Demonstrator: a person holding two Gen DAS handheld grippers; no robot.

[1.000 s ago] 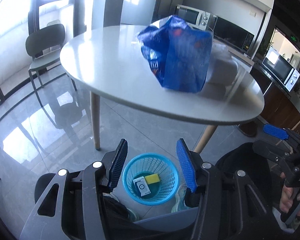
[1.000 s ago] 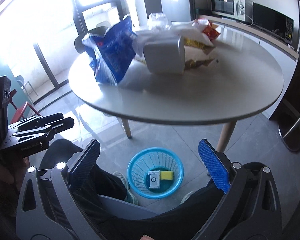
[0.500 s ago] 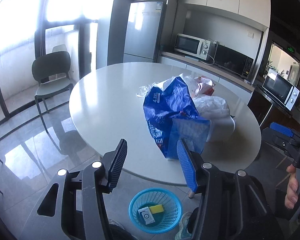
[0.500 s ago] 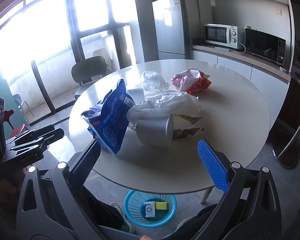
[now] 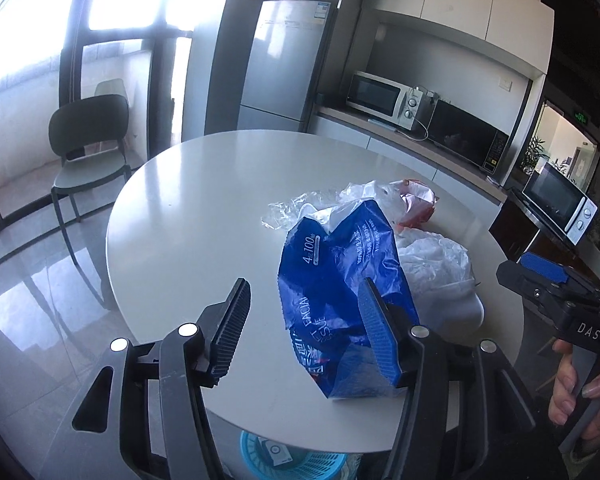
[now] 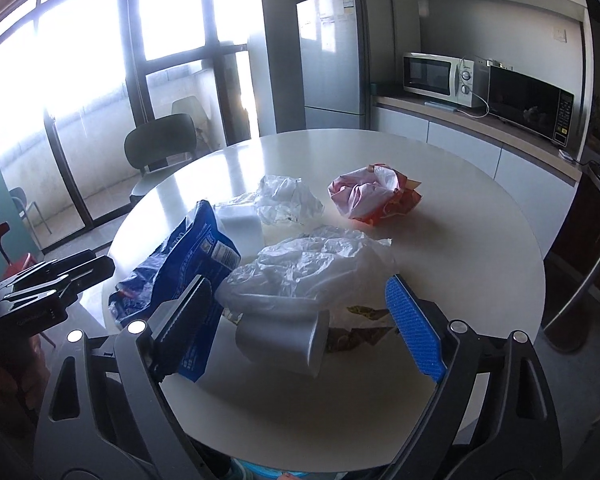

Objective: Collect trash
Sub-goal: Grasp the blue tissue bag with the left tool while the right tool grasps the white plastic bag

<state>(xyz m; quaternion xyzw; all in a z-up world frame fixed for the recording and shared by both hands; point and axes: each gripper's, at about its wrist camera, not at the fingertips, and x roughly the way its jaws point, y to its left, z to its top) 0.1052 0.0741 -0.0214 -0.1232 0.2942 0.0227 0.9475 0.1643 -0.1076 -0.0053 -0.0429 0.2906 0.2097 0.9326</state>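
Jaws of the left gripper [image 5: 302, 322] stand part open with nothing pinched, and they have just been widening; its right pad overlaps the blue facial-tissue pack [image 5: 340, 280] in the left wrist view, but I cannot tell whether it touches. The right gripper [image 6: 300, 320] gapes wide and empty, its jaws having just narrowed a little, framing a toppled white cup [image 6: 284, 340] that lies on its side straight ahead at twelve o'clock. Outward from there, a crumpled clear plastic bag [image 6: 312, 264] drapes over the cup's far end, the blue pack slumps at ten o'clock of it, a white foam box [image 6: 240, 224] sits behind the pack, another clear wrapper [image 6: 288, 196] lies at twelve, and a red-and-pink snack bag [image 6: 372, 196] rests apart at one o'clock, all on the round white table [image 6: 460, 264]. Under the near table edge, at six o'clock, the rim of the blue wastebasket [image 5: 292, 460] shows, with a small box already in it. The step in hand looks like the approach for the next pick. That calls for lowering one gripper over a single piece, probably the cup or the pack, closing firmly on soft, slippery film, then carrying it down to the basket.
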